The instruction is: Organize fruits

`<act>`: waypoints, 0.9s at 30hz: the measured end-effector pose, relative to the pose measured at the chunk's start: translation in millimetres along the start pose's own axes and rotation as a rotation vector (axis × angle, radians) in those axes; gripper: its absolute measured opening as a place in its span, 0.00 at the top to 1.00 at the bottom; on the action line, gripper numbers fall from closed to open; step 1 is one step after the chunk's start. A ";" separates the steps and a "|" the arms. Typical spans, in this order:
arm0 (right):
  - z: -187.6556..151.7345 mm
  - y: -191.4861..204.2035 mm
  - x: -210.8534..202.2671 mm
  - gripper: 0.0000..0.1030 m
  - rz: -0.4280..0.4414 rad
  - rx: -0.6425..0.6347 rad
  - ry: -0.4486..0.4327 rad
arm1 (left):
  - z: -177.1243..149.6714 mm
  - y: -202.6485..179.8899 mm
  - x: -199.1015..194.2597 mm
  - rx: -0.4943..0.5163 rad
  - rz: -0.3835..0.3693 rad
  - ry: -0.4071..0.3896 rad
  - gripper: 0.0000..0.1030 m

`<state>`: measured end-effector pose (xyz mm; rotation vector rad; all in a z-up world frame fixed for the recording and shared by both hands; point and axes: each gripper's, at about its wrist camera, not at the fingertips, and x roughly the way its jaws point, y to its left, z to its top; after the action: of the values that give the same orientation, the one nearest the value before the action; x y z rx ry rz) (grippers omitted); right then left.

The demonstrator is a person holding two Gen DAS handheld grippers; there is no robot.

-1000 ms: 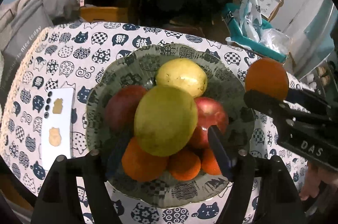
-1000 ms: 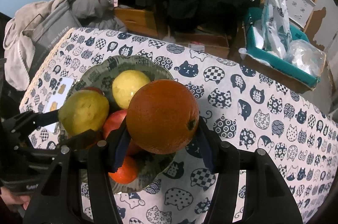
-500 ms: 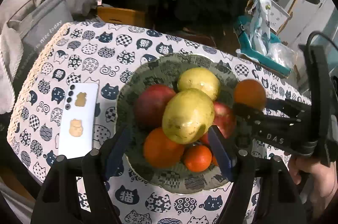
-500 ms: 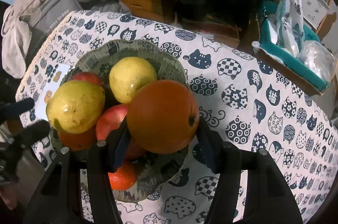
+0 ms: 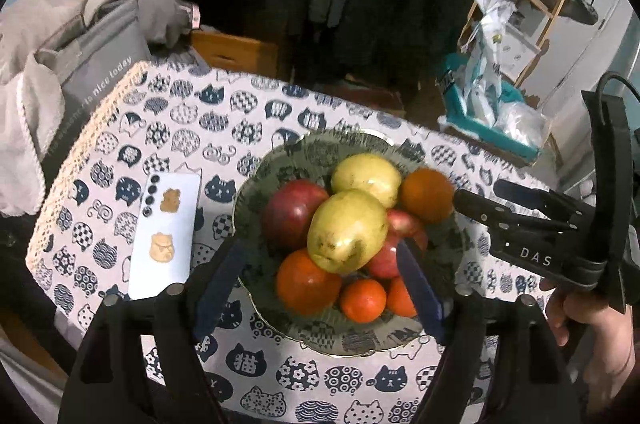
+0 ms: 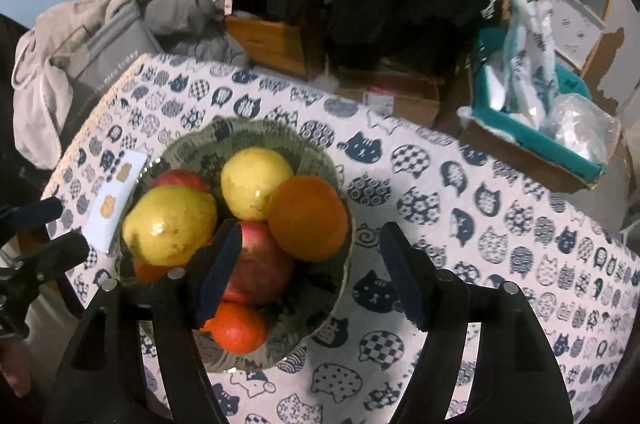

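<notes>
Left gripper [image 5: 320, 280]: fingers spread, empty, above the bowl's 6 o'clock rim.
Right gripper [image 6: 310, 274]: fingers spread, empty; body lettered "DAS" in the left wrist view.
Grey bag [image 5: 96, 64]: at 10 o'clock off the table, printed "nice today".
Phone [image 5: 164, 236]: white, bear stickers, flat at the bowl's 9 o'clock.
Bowl [image 5: 360, 338]: patterned, on the cat-print tablecloth [image 5: 224, 128].
Fruit: yellow pear [image 5: 346, 230] tops the pile; large orange [image 6: 307, 217] lies at the bowl's 3 o'clock edge.
</notes>
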<state>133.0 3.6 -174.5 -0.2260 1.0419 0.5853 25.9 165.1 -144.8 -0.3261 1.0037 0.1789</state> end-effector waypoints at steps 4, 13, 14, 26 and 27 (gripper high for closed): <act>2.8 -3.4 -32.2 0.29 -0.037 0.012 -0.065 | 4.2 -7.4 -22.1 0.014 -0.014 -0.049 0.21; -0.6 -6.6 -108.6 0.21 -0.118 0.026 -0.216 | 9.9 -23.8 -67.5 0.054 -0.018 -0.157 0.15; -2.0 -6.9 -119.7 0.20 -0.125 0.028 -0.236 | 9.6 -26.4 -73.0 0.061 -0.017 -0.169 0.15; -20.4 -6.3 -205.2 0.18 -0.183 0.033 -0.406 | 9.4 -51.3 -129.4 0.113 0.007 -0.316 0.01; -22.4 -7.2 -210.9 0.18 -0.187 0.035 -0.422 | 9.2 -52.9 -134.6 0.117 0.006 -0.329 0.01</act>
<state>42.3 -85.6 -4.6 -0.1575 0.6145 0.4210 -22.2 119.1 -16.1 -0.1795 0.6863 0.1723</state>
